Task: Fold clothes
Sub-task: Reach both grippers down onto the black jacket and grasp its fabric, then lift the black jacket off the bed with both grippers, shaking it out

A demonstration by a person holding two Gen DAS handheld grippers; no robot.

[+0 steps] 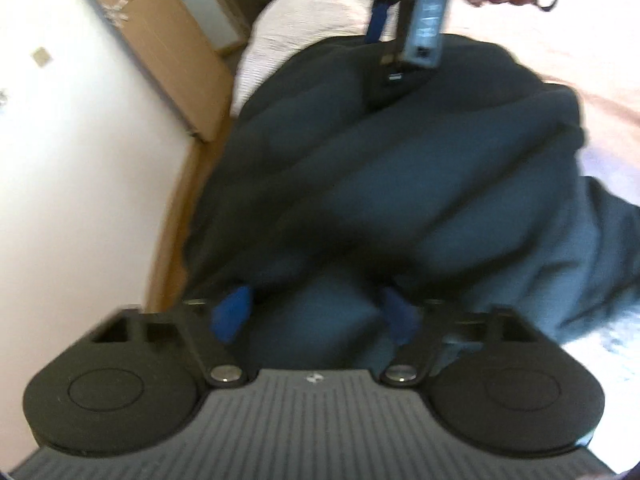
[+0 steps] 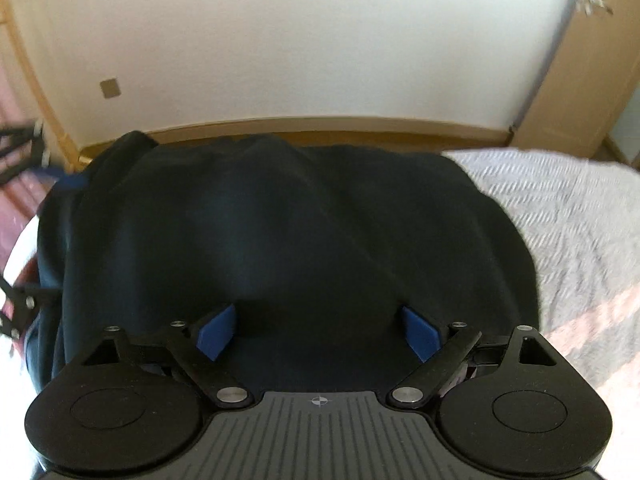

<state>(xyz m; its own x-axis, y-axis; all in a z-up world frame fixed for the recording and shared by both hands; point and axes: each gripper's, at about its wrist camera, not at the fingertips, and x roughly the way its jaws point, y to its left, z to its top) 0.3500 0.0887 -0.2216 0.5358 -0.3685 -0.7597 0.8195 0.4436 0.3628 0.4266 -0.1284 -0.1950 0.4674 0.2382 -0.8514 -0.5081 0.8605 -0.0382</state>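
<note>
A dark navy garment [image 1: 380, 168] lies bunched on a bed with a light patterned cover [image 1: 304, 20]. My left gripper [image 1: 316, 314] is open, its blue fingertips [image 1: 232, 314] spread over a fold of the garment close below. The right gripper [image 1: 404, 40] shows at the top of the left wrist view, pressed down on the garment's far edge. In the right wrist view the garment [image 2: 280, 232] fills the middle, and my right gripper [image 2: 320, 332] is open with its blue fingertips [image 2: 216, 332] wide apart over the cloth. The fingertip ends are hidden by dark fabric.
A white wall [image 2: 300, 40] and a wooden bed frame edge [image 2: 320, 128] lie beyond the garment. A wooden door [image 1: 160, 52] stands to the left. The bed cover [image 2: 560, 216] extends right of the garment. The left gripper's arm [image 2: 20, 152] shows at the left edge.
</note>
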